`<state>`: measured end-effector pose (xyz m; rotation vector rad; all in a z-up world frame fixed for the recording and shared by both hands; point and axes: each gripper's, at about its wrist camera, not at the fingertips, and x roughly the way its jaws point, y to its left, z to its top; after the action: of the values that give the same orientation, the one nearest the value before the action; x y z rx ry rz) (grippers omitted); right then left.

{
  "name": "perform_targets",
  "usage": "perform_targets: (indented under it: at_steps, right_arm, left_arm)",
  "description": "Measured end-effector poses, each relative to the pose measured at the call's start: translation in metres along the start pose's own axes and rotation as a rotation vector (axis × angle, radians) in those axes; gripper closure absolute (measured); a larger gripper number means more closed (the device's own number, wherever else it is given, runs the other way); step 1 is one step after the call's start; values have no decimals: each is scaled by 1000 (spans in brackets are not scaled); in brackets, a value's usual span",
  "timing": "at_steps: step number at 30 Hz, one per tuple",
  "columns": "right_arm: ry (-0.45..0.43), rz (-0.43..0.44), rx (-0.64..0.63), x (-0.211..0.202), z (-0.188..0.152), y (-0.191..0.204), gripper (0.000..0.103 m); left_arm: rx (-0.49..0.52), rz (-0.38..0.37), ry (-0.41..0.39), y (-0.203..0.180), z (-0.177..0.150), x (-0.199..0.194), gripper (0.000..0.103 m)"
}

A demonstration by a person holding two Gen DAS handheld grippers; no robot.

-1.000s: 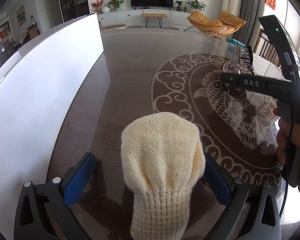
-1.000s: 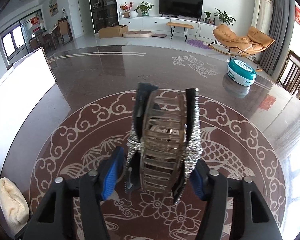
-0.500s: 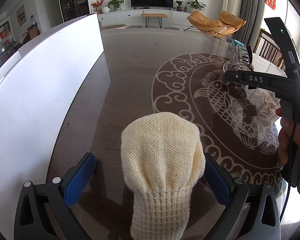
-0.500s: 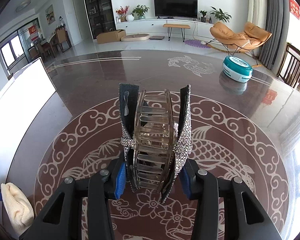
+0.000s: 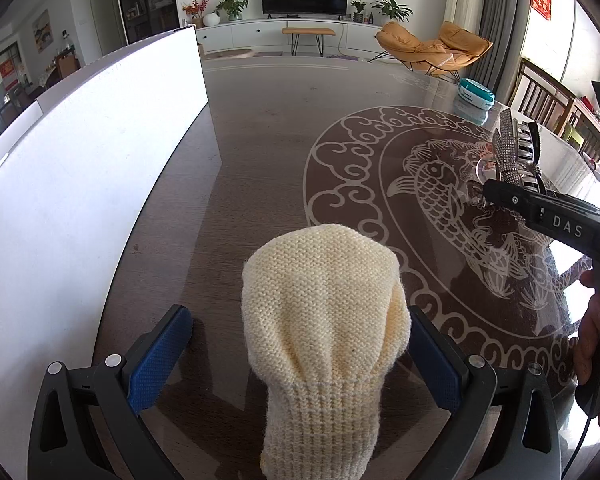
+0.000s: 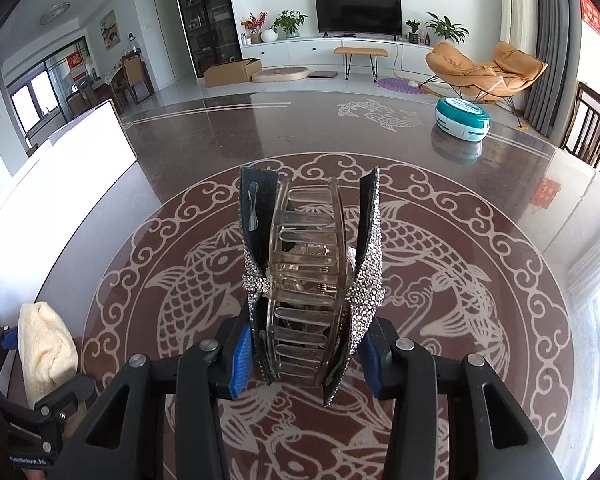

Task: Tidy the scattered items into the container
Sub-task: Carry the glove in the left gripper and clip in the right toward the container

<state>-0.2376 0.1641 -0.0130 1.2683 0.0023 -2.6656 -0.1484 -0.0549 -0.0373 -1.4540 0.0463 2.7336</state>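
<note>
The right gripper (image 6: 306,360) clamps a rhinestone hair claw clip (image 6: 312,276) above the table (image 6: 220,152); the left gripper's (image 5: 300,354) pads stand apart around a cream knitted sock (image 5: 324,320).

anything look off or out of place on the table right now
Nothing looks spilled or broken. The right gripper holds a rhinestone hair clip upright, and the cream knit item lies between the open left gripper. The teal tub sits far from the white container.
</note>
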Motion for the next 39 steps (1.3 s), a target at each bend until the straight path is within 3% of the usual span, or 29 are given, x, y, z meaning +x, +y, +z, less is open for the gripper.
perform_targets:
  at_steps: [8,15,26,29,31,39]
  right_arm:
    - [9,11,-75,-38,-47,9,58]
    - [-6,76,23,-86,-103,-1,58]
    - [3,16,-17,-92,-110,8,57]
    - [7,-10,-13,-91,-109,7,46]
    - [19,-24,-10,-89,-108,7,23]
    - [31,-39,-26,-85,-108,9,17]
  left_arm:
    - [0,1,0,1,0,-1,0]
    - [0,1,-1,1,0,-1,0]
    - [0,1,0,1,-1,-2,0]
    - [-1,1,0,1,-1,-2,0]
    - [-1,1,-1,1,-1,-2,0]
    - [0,1,-1,1,-1,-2,0]
